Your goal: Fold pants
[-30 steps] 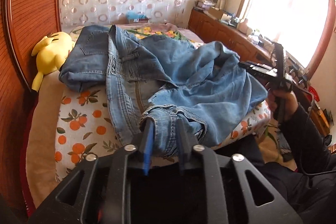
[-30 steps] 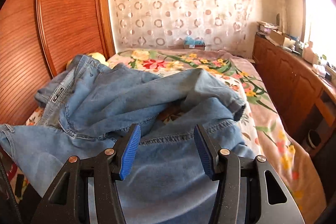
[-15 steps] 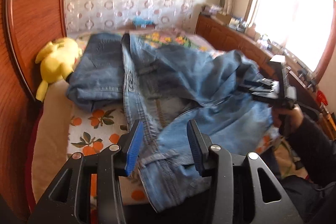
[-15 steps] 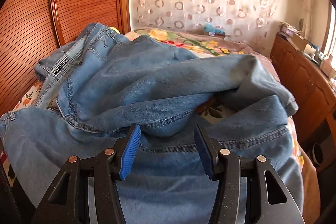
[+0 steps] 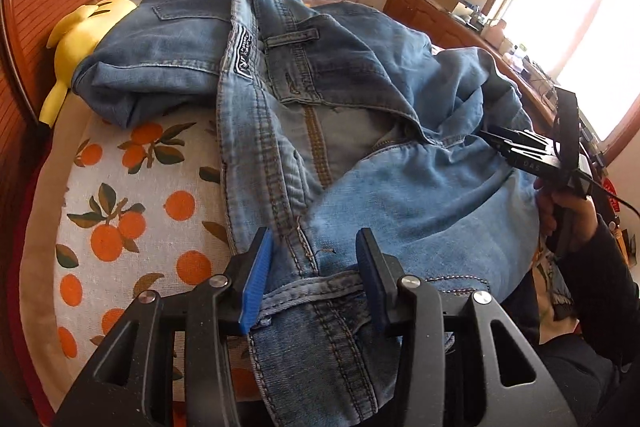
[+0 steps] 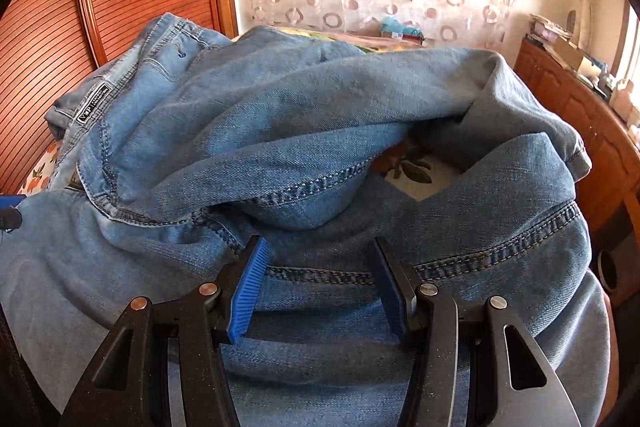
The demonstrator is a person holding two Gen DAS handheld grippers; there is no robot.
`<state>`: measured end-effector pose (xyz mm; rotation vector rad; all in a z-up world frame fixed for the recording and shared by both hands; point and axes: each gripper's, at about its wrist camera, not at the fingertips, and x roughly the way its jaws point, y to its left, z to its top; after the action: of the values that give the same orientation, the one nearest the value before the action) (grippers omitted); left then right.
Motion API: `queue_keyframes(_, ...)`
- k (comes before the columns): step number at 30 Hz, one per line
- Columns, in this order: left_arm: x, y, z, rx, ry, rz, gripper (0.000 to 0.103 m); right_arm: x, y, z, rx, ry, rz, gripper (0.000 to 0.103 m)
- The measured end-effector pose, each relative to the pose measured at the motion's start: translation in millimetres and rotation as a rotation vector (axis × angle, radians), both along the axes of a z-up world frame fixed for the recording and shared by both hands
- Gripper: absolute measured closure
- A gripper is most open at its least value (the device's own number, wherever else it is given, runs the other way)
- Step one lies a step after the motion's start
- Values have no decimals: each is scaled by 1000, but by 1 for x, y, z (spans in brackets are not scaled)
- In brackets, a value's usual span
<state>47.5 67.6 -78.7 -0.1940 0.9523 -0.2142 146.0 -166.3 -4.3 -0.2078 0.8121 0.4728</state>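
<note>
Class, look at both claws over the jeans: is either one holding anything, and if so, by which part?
Nothing is held. The left claw, whose jaws have just been closing, straddles the jeans' waistband without pinching it; the right claw stands open over a stitched seam.

Blue denim pants (image 5: 360,155), orange-print sheet (image 5: 132,195), yellow plush (image 5: 80,39)

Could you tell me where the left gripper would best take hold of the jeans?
Probably the stitched waistband edge of the jeans, lying flat across between the left gripper pads. Come down from above and close across it; that doubled band is firmer than the rumpled legs. The jaws have just been closing.
</note>
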Motion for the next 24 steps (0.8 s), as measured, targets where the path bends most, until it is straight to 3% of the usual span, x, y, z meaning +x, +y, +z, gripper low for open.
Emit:
queue_keyframes(2,-4,-6,0,56,-11,16,83,1,2,0,-1,0,-1,48)
queue_keyframes(3,-6,-8,3,78,-25,14,86,3,6,-1,-2,1,-3,48)
queue_keyframes(7,-24,-18,32,84,-143,14,88,4,9,-3,-3,2,-6,48)
queue_keyframes(10,-34,-28,53,24,-196,-30,88,4,10,-3,-7,1,-8,48)
queue_keyframes(12,-37,-37,56,-9,-190,-63,88,4,11,-3,-9,0,-8,48)
queue_keyframes(17,-38,-61,32,7,-125,-119,88,4,11,-4,-11,-1,-9,48)
queue_keyframes(24,-37,-53,6,4,-50,-55,85,3,11,-5,-12,-2,-9,48)
